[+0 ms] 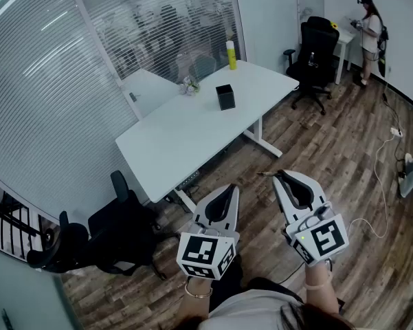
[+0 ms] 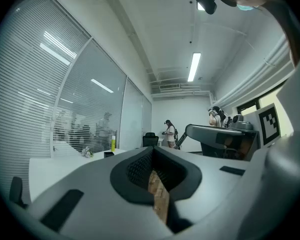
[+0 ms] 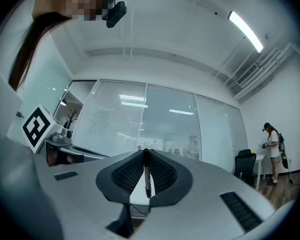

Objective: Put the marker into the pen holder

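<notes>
Two ribbed pads [image 3: 128, 174] of the right gripper [image 3: 146, 153] were pressed against a thin black marker [image 3: 147, 174], which stood upright between them with its top at the jaw tips. The left gripper [image 2: 152, 153] carried nothing: its jaws met at the tips, and only a sliver of wooden floor [image 2: 159, 194] showed through the slit lower down. From the head camera, both grippers were held side by side over that floor, their marker cubes nearest the body and their jaws pointing toward a white table [image 1: 192, 136] that lay well apart from them. On the table stood the black pen holder [image 1: 225, 96], open end up, about midway along the top. A yellow bottle [image 1: 230, 54] stood behind it at the far edge, and a small crumpled object [image 1: 190, 86] lay to its left. One black office chair [image 1: 124, 232] sat by the table's near end, another [image 1: 316, 53] beyond its far end. A person [image 1: 370, 29] stood at a desk in the far corner.
</notes>
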A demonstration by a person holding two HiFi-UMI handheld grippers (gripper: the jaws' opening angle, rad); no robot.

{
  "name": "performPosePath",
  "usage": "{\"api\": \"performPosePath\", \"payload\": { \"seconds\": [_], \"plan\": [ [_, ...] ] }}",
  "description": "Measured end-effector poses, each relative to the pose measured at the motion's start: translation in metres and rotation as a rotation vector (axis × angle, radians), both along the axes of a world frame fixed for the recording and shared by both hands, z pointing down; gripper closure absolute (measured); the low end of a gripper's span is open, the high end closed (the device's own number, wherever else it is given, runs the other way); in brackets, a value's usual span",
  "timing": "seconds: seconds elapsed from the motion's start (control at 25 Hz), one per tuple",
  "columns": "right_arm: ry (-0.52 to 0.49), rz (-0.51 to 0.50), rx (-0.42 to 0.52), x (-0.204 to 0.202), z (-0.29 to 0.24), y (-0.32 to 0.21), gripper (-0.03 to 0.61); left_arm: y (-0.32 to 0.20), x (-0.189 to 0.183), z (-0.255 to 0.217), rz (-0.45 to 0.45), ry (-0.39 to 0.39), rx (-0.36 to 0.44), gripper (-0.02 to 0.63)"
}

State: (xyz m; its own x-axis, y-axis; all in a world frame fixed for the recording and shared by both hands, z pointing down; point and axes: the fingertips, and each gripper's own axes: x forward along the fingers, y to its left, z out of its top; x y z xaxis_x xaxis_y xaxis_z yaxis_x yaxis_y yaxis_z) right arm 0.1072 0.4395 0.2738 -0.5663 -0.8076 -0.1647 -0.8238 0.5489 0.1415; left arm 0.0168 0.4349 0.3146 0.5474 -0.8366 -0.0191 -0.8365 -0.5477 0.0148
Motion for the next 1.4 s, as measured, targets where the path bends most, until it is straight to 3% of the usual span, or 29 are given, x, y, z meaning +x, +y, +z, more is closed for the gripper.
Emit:
{"api": "performPosePath", "payload": {
  "seconds": [0.68, 1.4],
  "plan": [
    [0.044, 0.007, 0.025, 0.024, 0.01, -0.043, 0.52, -0.042, 0.018, 0.004, -0.034, 0.007, -0.019, 0.595],
    [0.046, 0.066, 0.018, -0.008, 0.02, -0.171, 0.52, -0.175, -0.002, 0.021, 0.052, 0.02, -0.04, 0.595]
  ]
}}
